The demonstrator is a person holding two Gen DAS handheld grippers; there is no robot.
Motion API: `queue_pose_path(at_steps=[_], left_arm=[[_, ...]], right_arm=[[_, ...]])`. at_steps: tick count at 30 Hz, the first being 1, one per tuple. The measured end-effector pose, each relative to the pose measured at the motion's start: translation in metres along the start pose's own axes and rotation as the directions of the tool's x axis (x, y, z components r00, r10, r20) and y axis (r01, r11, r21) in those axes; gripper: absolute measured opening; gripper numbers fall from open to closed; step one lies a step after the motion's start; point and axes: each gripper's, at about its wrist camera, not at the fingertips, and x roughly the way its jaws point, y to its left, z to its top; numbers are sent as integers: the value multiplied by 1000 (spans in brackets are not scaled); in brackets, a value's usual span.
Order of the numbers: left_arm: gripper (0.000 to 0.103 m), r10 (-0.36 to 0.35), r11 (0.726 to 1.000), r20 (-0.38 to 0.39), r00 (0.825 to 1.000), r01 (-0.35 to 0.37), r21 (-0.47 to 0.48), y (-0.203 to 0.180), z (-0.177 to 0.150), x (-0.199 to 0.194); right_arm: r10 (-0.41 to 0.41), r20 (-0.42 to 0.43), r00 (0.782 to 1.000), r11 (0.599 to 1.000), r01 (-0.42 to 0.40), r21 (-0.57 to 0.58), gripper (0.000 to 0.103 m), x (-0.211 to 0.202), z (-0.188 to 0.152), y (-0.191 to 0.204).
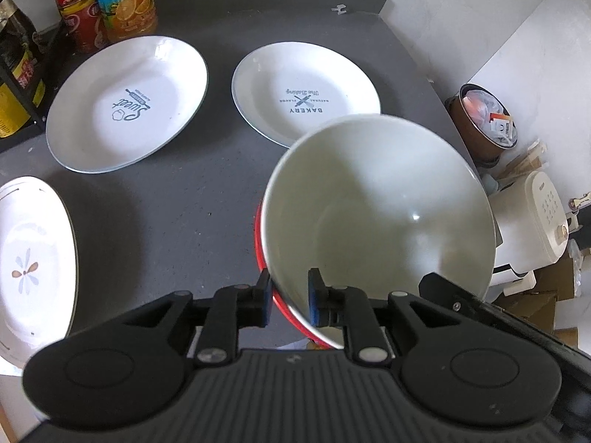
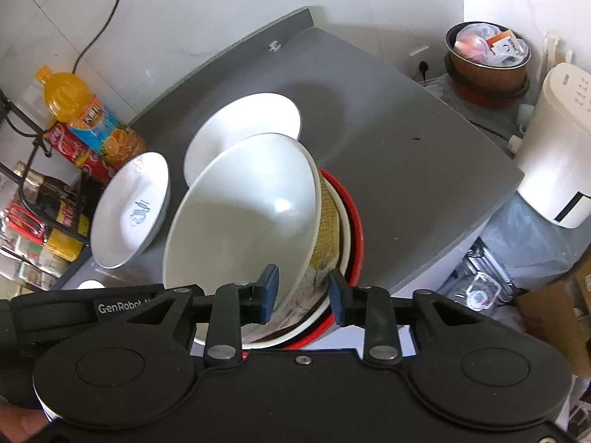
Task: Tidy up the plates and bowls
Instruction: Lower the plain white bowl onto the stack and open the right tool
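Grey and matte, the flat stone-like countertop (image 1: 207,199) carries everything here. On it lie three white round ceramic plates: one with "Sweet" lettering (image 1: 127,103), one with "BAKERY" lettering (image 1: 306,92), and one with a flower motif (image 1: 33,258) at the near left edge.

The large cream-white glazed bowl (image 1: 376,206) sits tilted, nested on a stack near the counter's right edge: below it shows a bowl with a yellow grid pattern on its outside (image 2: 327,221), then a red-rimmed bowl (image 2: 356,229) at the bottom. Its inside is smooth, glossy and empty.

The left gripper (image 1: 290,297) straddles the cream bowl's near rim, one blue pad outside, one inside; I cannot tell whether the pads press. The right gripper (image 2: 303,289) stands parted around the near rims, not visibly pinching.

In my judgement the risk is the tilt: if both let go while the bowl leans, it may slide, or nudge the stack toward the nearby edge.
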Motion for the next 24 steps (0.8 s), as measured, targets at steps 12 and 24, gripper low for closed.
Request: queue_pose_path(at_steps=[12, 24], left_arm=[[38, 31, 999, -9, 999, -30, 26, -9, 4, 4], [51, 70, 998, 104, 992, -70, -1, -5, -1, -32]], right_arm=[[24, 27, 999, 998, -25, 52, 30, -9, -2, -20], [79, 44, 996, 994, -82, 75, 34, -26, -6, -28]])
